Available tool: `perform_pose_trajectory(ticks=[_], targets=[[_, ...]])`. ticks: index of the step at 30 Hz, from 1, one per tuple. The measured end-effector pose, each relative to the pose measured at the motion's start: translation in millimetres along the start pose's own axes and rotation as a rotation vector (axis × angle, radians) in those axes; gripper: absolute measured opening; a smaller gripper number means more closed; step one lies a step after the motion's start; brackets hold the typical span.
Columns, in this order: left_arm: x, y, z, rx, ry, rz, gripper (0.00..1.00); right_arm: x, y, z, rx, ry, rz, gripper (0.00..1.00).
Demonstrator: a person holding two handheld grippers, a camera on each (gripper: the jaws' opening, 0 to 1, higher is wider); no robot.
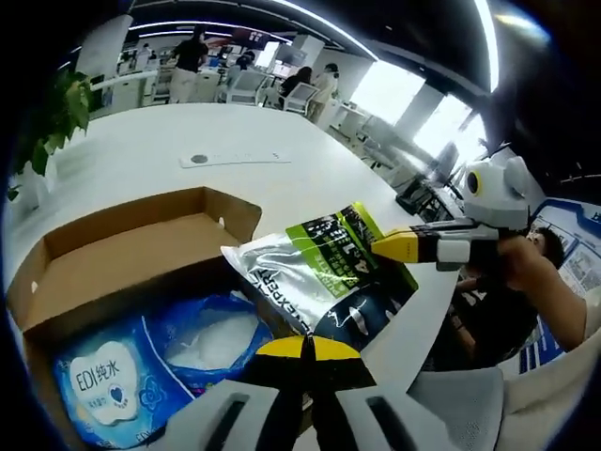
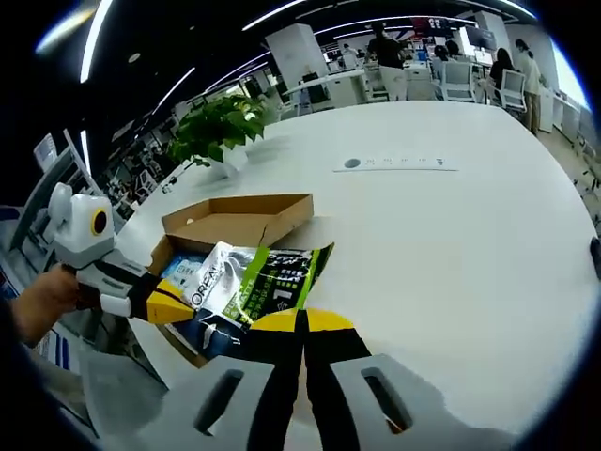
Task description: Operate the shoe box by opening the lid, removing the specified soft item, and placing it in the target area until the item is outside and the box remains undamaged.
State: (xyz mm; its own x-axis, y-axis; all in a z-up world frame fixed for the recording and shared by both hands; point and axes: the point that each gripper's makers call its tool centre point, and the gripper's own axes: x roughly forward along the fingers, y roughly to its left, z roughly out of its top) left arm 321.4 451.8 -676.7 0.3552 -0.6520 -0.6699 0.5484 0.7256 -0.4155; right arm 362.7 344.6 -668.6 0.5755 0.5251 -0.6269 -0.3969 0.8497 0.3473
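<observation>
An open cardboard shoe box (image 1: 131, 246) (image 2: 235, 221) lies on the white table (image 2: 451, 244), its lid folded back. A silver, green and dark pouch (image 1: 315, 268) (image 2: 268, 277) hangs over the box's edge, held between both grippers. My left gripper (image 1: 305, 349) is shut on the pouch's dark lower edge and enters the right gripper view from the left (image 2: 174, 305). My right gripper (image 2: 302, 322) is shut on the opposite edge and reaches into the left gripper view from the right (image 1: 399, 246). Inside the box lie a blue wipes pack (image 1: 103, 385) and a clear blue bag (image 1: 211, 334).
A potted plant (image 2: 221, 127) (image 1: 56, 113) stands near the table's edge beyond the box. A flat socket strip (image 1: 235, 160) (image 2: 394, 164) is set into the tabletop. A person's hand (image 2: 42, 301) holds the left gripper. People and chairs stand far behind.
</observation>
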Motion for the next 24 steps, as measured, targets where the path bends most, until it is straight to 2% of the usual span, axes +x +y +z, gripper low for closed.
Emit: perform_pose_trajectory(ticks=[14,24], targets=[[23.3,-13.5,7.7,0.037,0.037,-0.030,0.00,-7.0,-25.6,-1.3,0.019,0.006,-0.029,0.00],[43.4,-14.6,11.2,0.077,0.093,-0.039,0.00,-1.4,-44.4,-3.4,0.017,0.035,-0.051,0.00]])
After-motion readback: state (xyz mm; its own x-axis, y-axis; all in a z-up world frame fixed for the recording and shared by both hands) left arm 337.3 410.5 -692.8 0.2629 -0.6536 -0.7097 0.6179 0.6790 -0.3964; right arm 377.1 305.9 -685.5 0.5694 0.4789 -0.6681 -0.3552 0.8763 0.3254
